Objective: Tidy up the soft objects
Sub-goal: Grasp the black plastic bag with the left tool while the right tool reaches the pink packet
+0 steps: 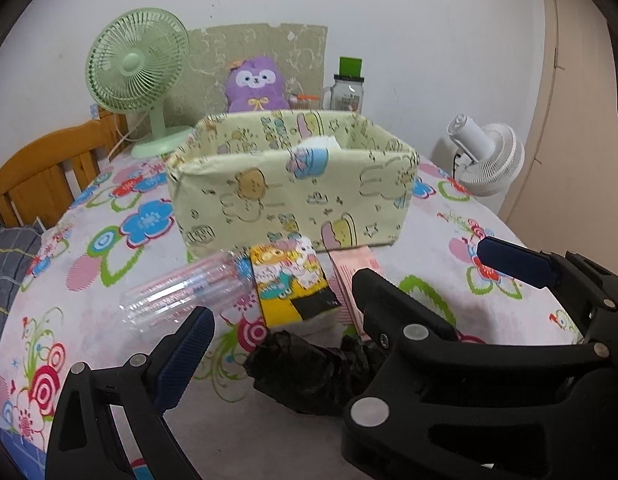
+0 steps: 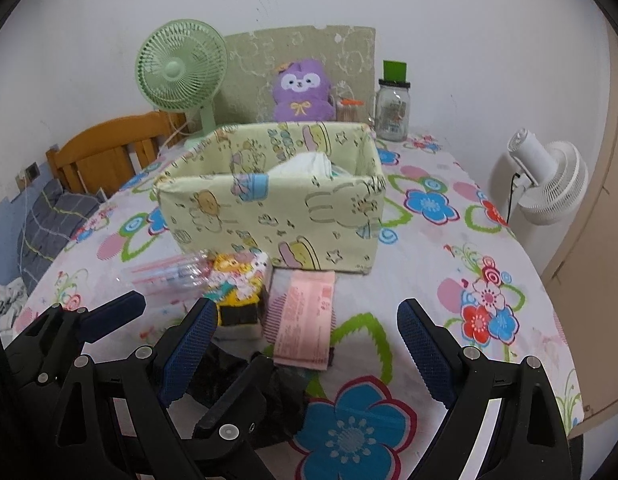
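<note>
A pale green cartoon-print fabric box (image 1: 293,192) (image 2: 269,216) stands mid-table, with a white tissue pack (image 1: 321,142) (image 2: 305,162) inside. In front of it lie a clear plastic pack (image 1: 181,292) (image 2: 169,272), a yellow cartoon tissue pack (image 1: 289,280) (image 2: 241,288) and a pink pack (image 1: 345,276) (image 2: 305,320). A crumpled black bag (image 1: 309,376) (image 2: 285,396) lies nearest me. My left gripper (image 1: 309,312) (image 2: 201,328) hovers open above the black bag. My right gripper (image 2: 307,304) (image 1: 421,264) is open over the pink pack, overlapping the left one. Neither holds anything.
A purple plush (image 1: 257,84) (image 2: 301,92), a green fan (image 1: 137,68) (image 2: 177,68) and a glass jar (image 2: 393,108) stand behind the box. A white fan (image 2: 549,176) stands beyond the right table edge, and a wooden chair (image 2: 105,152) at the left. The floral tablecloth (image 2: 469,264) covers the table.
</note>
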`<state>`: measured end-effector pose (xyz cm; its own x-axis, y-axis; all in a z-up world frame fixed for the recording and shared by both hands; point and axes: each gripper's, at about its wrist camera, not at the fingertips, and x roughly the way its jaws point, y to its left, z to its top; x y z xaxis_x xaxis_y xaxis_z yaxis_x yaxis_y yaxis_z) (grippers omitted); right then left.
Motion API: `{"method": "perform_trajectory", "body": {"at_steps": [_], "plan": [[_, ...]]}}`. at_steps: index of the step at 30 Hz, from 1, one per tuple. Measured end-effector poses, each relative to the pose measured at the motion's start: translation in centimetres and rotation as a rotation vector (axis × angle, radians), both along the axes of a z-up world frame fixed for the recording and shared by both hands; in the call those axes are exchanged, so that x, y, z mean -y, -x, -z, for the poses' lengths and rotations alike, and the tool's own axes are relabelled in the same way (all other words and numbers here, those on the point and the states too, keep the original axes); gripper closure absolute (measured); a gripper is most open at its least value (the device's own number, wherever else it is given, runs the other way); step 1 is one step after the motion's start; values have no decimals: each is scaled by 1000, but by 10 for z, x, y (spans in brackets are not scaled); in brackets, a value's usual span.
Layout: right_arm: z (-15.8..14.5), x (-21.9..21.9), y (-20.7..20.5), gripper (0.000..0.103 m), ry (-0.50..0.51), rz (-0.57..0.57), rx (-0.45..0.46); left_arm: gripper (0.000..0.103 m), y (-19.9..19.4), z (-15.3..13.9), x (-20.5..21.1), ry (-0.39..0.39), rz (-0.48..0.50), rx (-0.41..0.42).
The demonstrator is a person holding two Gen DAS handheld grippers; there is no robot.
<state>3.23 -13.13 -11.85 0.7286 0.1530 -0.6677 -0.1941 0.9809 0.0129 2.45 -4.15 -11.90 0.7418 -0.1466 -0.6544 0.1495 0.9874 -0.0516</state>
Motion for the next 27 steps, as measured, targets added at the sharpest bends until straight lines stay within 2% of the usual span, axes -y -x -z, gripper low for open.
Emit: {"method": "perform_trajectory", "body": {"at_steps": [14, 20, 23, 27], "plan": [[29, 14, -8, 10, -4, 38, -76, 6, -8, 25, 14, 2, 28, -53], [37, 15, -13, 10, -5, 42, -98, 19, -9, 29, 16, 25, 60, -65], [38, 15, -14, 10, -12, 36, -104, 32, -7, 28, 18, 36, 83, -62], [38, 12, -15, 10, -20, 25, -106, 39, -7, 27, 16, 35, 86, -56]]}}
